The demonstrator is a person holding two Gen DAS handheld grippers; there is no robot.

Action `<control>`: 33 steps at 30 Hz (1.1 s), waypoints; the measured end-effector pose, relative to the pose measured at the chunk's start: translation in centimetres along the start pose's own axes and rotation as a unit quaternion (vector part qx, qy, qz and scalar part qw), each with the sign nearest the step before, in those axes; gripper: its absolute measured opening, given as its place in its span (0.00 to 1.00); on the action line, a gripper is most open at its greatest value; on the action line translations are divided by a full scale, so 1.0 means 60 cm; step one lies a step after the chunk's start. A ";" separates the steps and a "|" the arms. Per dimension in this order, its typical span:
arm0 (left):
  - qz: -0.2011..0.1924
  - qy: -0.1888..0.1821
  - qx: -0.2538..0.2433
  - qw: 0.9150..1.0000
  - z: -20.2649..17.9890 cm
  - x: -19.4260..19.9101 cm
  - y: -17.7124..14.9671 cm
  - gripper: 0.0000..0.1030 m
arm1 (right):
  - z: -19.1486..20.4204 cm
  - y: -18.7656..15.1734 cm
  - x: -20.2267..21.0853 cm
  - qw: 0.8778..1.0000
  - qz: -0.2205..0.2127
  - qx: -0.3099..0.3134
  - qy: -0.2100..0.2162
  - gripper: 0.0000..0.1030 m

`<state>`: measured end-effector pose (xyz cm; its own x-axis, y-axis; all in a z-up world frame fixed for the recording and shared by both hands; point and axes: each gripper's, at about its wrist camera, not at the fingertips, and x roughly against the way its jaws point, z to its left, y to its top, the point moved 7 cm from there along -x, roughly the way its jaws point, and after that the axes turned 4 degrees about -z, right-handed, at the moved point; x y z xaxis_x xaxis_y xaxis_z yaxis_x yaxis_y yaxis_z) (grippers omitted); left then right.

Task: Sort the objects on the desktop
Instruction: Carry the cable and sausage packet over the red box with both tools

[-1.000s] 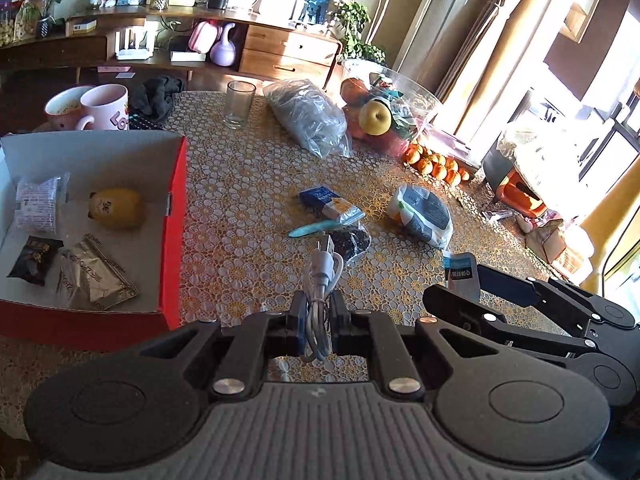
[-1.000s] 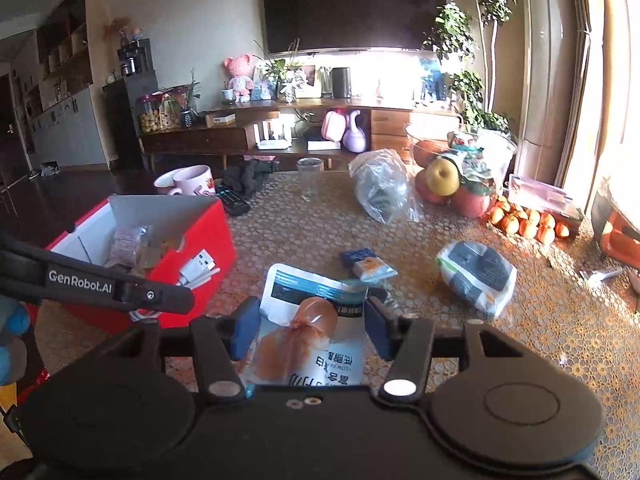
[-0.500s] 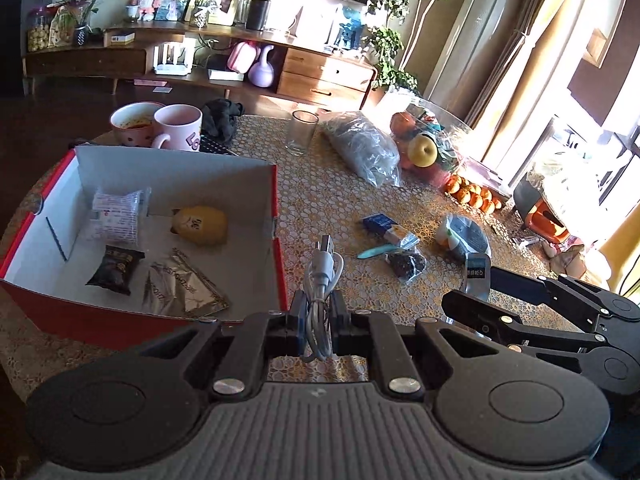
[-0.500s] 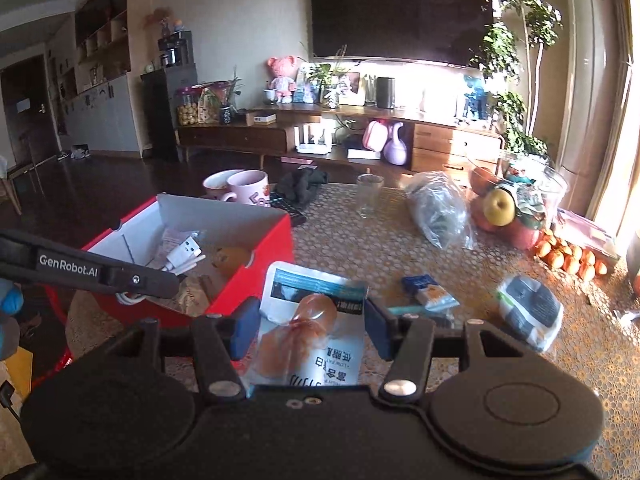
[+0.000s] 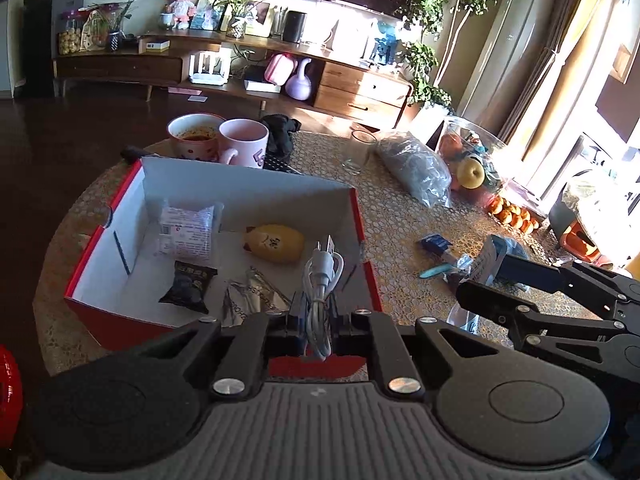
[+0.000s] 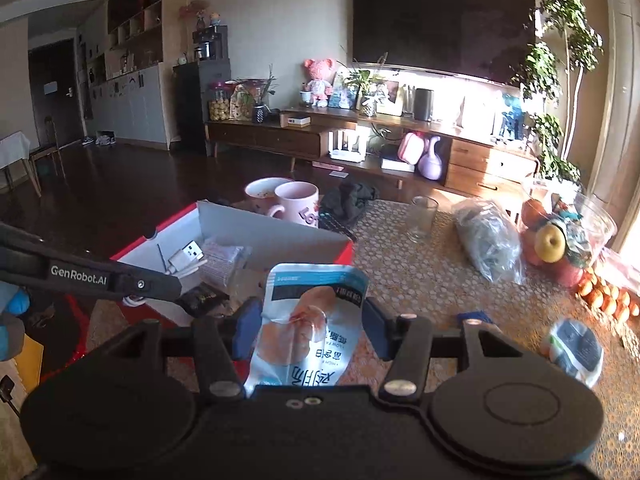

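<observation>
Status of sort: partly done, two items in transit.

Already inside the red box (image 5: 362,216), which sits toward the left edge of the worktop (image 5: 404,216): a clear packet (image 5: 186,230), a yellow lemon-shaped item (image 5: 276,242), a small black packet (image 5: 190,286) and a silver foil sachet (image 5: 250,294). Four items stowed, lying apart on the box floor.

Left tool (image 5: 316,320): jaws closed tight on a coiled white USB cable (image 5: 322,276), plug end up. In the left wrist view the cable hangs over the near right part of the box interior, so by my reading it is placed for release. Not yet released.

Right tool (image 6: 306,322): jaws partly apart with a snack pouch (image 6: 310,320) standing upright between them; the blue pads meet the pouch edges, so I take it as gripped. Jaws have just been closing a little on it. The pouch is just outside the box's near right corner, not yet over the interior.

Left on the worktop, toward the right edge: a blue packet (image 5: 436,244), a teal stick (image 5: 434,270), a round grey-and-white pouch (image 6: 576,350). Whether the mugs, the glass, the grey bag and the fruit bowl count for sorting, I cannot tell.

Estimate: roughly half done; two drops pending, then at least three pickups.
</observation>
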<state>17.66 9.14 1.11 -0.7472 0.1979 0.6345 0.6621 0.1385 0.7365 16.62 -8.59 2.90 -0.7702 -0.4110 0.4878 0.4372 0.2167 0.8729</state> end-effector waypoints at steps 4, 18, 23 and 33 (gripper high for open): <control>-0.003 0.019 -0.002 1.000 0.038 0.002 0.013 0.10 | 0.016 0.019 -0.017 1.000 -0.004 0.011 0.009 0.53; 0.028 0.049 -0.036 0.998 0.122 -0.034 0.042 0.10 | 0.057 0.068 -0.087 0.999 0.000 0.028 0.037 0.53; 0.047 0.065 -0.046 0.996 0.142 -0.070 0.036 0.10 | 0.068 0.064 -0.114 0.999 0.004 0.040 0.031 0.53; 0.089 0.094 -0.084 0.988 0.165 -0.134 0.027 0.10 | 0.080 0.038 -0.181 0.997 0.034 0.068 0.022 0.53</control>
<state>25.33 17.35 -5.11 -0.6276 0.0197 0.7783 0.7770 -0.0479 0.6277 23.79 0.61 -0.33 -0.7180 -0.4293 0.5479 0.4185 0.3628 0.8326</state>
